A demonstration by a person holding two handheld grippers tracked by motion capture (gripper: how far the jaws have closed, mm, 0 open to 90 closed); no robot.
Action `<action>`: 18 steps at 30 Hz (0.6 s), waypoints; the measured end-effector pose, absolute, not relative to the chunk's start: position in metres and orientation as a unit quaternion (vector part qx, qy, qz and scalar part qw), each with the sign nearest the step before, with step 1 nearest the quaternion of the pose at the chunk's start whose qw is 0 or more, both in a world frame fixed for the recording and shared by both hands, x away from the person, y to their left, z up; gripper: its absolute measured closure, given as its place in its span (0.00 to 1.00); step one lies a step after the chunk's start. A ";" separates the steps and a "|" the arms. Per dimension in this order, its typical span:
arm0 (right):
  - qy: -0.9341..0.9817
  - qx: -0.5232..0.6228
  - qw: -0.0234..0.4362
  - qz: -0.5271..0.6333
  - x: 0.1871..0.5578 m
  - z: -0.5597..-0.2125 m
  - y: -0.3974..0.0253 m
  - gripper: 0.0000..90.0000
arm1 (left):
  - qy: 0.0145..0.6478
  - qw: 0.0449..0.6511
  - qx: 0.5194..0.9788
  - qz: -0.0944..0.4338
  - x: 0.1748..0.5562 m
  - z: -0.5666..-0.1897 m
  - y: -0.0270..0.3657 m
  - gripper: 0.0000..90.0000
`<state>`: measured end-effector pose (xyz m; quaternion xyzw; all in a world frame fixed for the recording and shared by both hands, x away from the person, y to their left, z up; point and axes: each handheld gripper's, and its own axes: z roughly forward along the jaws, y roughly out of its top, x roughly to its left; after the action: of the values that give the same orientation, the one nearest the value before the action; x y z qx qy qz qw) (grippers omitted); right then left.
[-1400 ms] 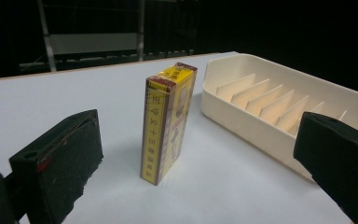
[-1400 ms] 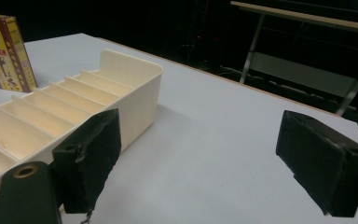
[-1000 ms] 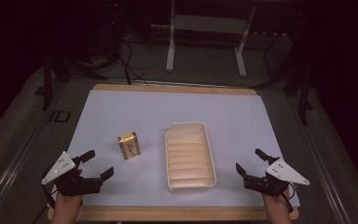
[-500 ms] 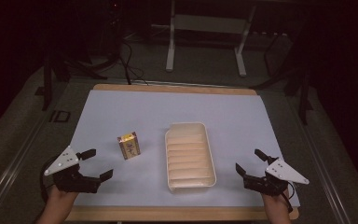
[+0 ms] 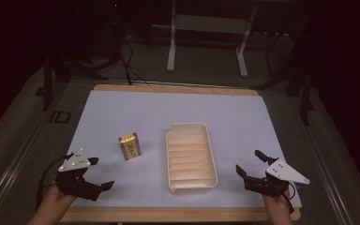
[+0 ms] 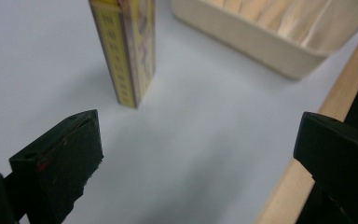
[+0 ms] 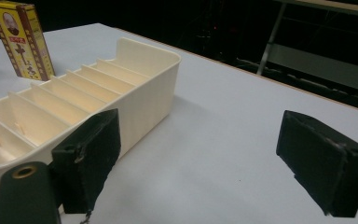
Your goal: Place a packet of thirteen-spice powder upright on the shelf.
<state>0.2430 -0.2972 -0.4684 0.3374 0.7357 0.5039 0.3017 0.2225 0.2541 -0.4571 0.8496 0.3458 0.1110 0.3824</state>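
Two grippers, one box, one tray on your table.

1. Left gripper (image 5: 96, 174): at 7 o'clock on the mat. Since a second ago it has drawn back toward you and swung so its jaws, spread wide and empty, point toward 2 o'clock. Judgement: you are lining up on the box, approach not yet closed.
2. Box (image 5: 130, 146): yellow, stands upright, long axis vertical, just left of mat centre, unmoved. Printed broad face turned toward you, slightly toward 5 o'clock; narrow edge faces your left gripper (image 6: 191, 154), so the jaws would span the thin side.
3. Tray (image 5: 210, 154): cream, ribbed, empty, just right of the box, apart from it; long axis 12 to 6 o'clock.
4. Right gripper (image 5: 251, 165): at 5 o'clock, unchanged, jaws wide, holding nothing.
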 end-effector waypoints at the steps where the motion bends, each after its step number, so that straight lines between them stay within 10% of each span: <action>1: 0.736 0.337 0.302 0.504 0.243 -0.468 -0.297 0.15 | 0.343 0.372 0.856 0.105 0.223 -0.458 0.253 0.02; 18: 0.741 0.333 0.298 0.501 0.243 -0.469 -0.296 0.15 | 0.323 0.286 0.901 0.052 0.233 -0.455 0.256 0.02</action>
<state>0.2434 -0.2955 -0.4690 0.3331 0.7415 0.5005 0.2978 0.2326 0.2561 -0.4550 0.9006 0.3226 0.0525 0.2864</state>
